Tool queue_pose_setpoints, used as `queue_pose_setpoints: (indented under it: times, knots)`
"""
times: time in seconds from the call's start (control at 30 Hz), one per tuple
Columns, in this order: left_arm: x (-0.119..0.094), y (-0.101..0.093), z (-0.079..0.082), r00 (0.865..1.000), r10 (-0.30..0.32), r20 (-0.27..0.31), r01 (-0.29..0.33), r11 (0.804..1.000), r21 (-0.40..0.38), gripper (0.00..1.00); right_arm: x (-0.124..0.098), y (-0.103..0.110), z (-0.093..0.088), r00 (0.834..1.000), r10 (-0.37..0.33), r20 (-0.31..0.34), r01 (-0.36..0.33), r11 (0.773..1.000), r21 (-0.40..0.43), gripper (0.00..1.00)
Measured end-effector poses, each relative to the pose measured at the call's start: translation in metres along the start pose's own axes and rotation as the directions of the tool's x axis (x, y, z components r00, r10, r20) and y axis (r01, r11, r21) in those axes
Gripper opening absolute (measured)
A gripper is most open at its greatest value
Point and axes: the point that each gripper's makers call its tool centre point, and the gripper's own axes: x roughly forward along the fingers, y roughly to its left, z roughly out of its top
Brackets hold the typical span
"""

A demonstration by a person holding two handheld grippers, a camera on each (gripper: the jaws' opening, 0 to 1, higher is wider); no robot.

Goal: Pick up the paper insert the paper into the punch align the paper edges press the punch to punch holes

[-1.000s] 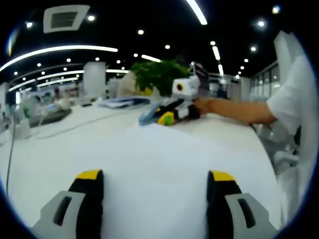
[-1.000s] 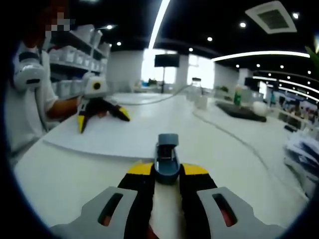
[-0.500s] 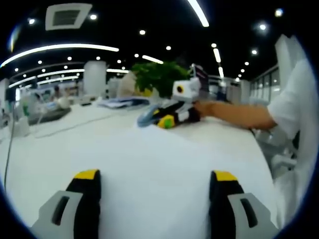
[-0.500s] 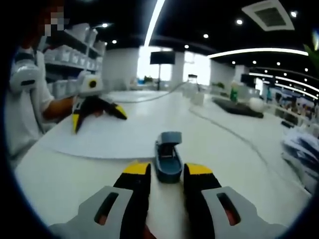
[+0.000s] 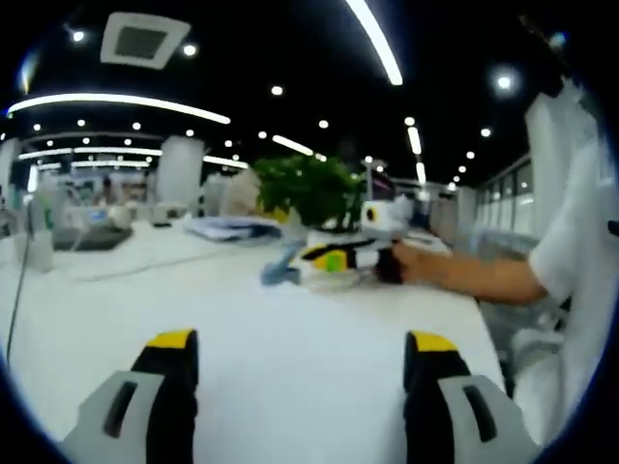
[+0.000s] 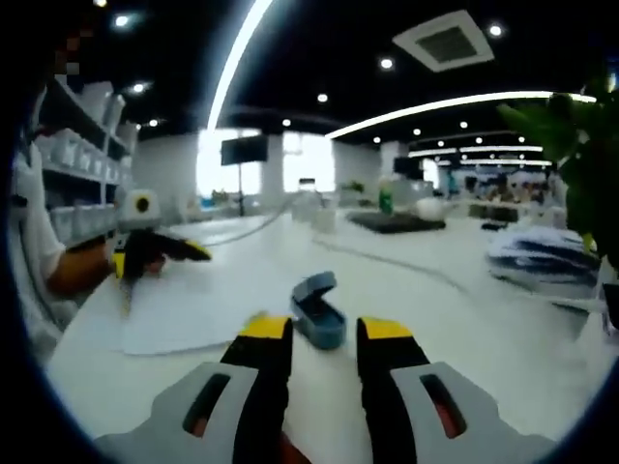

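A small blue hole punch (image 6: pixel 317 309) lies on the white table, just beyond the tips of my right gripper (image 6: pixel 325 329). That gripper is open, and its jaws stand apart from the punch. A white sheet of paper (image 6: pixel 184 311) lies flat to the punch's left. My left gripper (image 6: pixel 160 261) hovers over the sheet's far side, held by a hand. In the left gripper view the left gripper (image 5: pixel 302 340) is wide open over the pale sheet with nothing between its jaws. Across the table, the right gripper (image 5: pixel 338 258) points at the punch (image 5: pixel 280 272).
A person's forearm (image 5: pixel 474 275) and white sleeve reach in from the right. A green plant (image 5: pixel 309 188) and a stack of papers (image 6: pixel 542 261) stand behind the punch. A cable (image 5: pixel 126 263) runs over the table at the left. Shelves with boxes (image 6: pixel 73 184) stand behind the person.
The right gripper, shut on the punch a second ago, has let go and drawn back slightly. The punch now lies at an angle. Both views have tilted. The left gripper stays open.
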Motion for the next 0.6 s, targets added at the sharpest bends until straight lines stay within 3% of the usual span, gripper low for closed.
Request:
queue_pose_setpoints:
  times: [0.13, 0.27, 0.47, 0.6]
  knots:
    - [0.004, 0.0, 0.006, 1.0, 0.024, -0.006, -0.024, 1.0, 0.004, 0.81, -0.002, -0.001, 0.003, 0.998, -0.063, 0.022, 0.063, 0.998, -0.007, 0.26]
    - [0.021, 0.015, 0.012, 0.998, 0.037, -0.041, -0.033, 0.996, 0.079, 0.79, -0.004, -0.012, 0.01, 0.987, -0.145, 0.064, 0.143, 0.989, 0.032, 0.25]
    - [0.05, 0.024, 0.022, 1.0, 0.014, -0.023, -0.013, 0.998, 0.06, 0.73, -0.005, -0.024, 0.003, 0.973, -0.229, 0.023, 0.228, 0.973, 0.046, 0.27]
    - [0.068, 0.016, 0.022, 0.999, -0.022, -0.039, 0.024, 0.999, 0.048, 0.74, -0.007, -0.027, 0.004, 0.97, -0.243, 0.029, 0.24, 0.967, 0.08, 0.31]
